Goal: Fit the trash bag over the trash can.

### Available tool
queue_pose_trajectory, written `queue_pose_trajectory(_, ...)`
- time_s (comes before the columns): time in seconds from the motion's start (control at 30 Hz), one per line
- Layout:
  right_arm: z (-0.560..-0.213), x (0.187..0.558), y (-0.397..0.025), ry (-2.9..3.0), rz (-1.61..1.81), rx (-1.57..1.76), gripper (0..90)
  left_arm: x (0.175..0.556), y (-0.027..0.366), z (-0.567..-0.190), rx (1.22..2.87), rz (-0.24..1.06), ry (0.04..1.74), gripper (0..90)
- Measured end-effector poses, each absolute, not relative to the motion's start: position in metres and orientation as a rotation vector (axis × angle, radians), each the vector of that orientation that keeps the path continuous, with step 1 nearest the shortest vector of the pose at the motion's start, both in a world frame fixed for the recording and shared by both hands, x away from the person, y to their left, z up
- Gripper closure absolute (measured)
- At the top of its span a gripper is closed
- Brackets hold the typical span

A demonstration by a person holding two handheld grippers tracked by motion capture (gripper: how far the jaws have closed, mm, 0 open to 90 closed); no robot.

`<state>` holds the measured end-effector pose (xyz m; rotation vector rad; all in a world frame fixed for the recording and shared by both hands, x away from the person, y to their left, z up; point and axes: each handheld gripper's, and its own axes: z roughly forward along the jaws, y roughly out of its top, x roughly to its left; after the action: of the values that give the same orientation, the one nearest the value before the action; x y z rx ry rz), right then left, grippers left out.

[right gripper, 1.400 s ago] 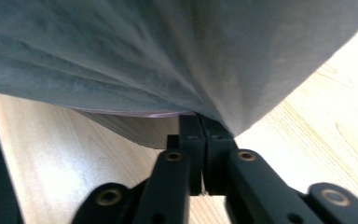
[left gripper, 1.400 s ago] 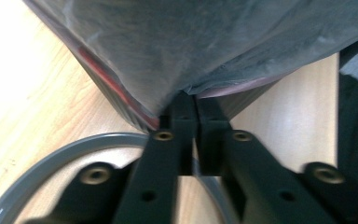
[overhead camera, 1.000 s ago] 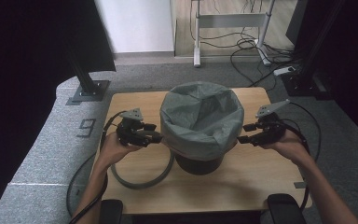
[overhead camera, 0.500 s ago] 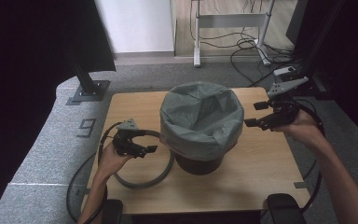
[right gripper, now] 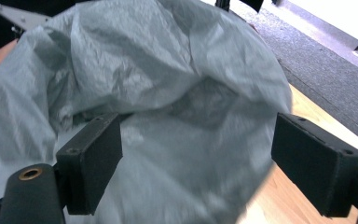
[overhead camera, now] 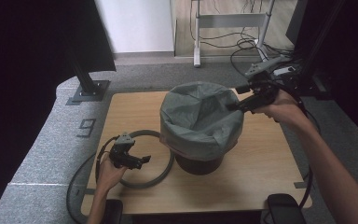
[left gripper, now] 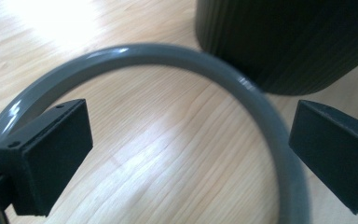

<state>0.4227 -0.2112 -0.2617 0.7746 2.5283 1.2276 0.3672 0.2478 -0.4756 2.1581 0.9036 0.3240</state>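
One grey ring [overhead camera: 145, 158] lies flat on the wooden table [overhead camera: 261, 172], its opening facing straight up, just left of the single dark bin [overhead camera: 198, 163]; its right edge runs under the overhang of the grey bag [overhead camera: 200, 116] that lines the bin. The left gripper [overhead camera: 137, 162] hangs over the ring, jaws spread wide with nothing between them. The right gripper [overhead camera: 235, 105] sits at the bag's right rim, jaws likewise spread; whether they touch the plastic is hard to tell. The bin's interior is hidden by crumpled bag folds.
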Motion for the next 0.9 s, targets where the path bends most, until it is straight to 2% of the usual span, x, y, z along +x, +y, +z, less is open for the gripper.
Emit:
queue_pose_trajectory(0.17,-0.257,0.434,-0.183,2.554,1.216,0.729,17.2,0.361,0.259,-0.49,2.131,0.354,0.949,0.0)
queue_pose_trajectory(0.47,-0.267,0.459,-0.132,2.608,1.166,0.666,22.6,0.358,0.272,-0.515,2.182,0.422,1.022,0.0)
queue_pose_trajectory(0.67,-0.296,0.482,-0.093,2.665,1.009,0.711,23.8,0.358,0.277,-0.522,2.17,0.404,1.028,0.0)
queue_pose_trajectory(0.9,-0.336,0.501,-0.069,2.693,0.844,0.761,17.4,0.358,0.28,-0.526,2.169,0.395,1.027,0.0)
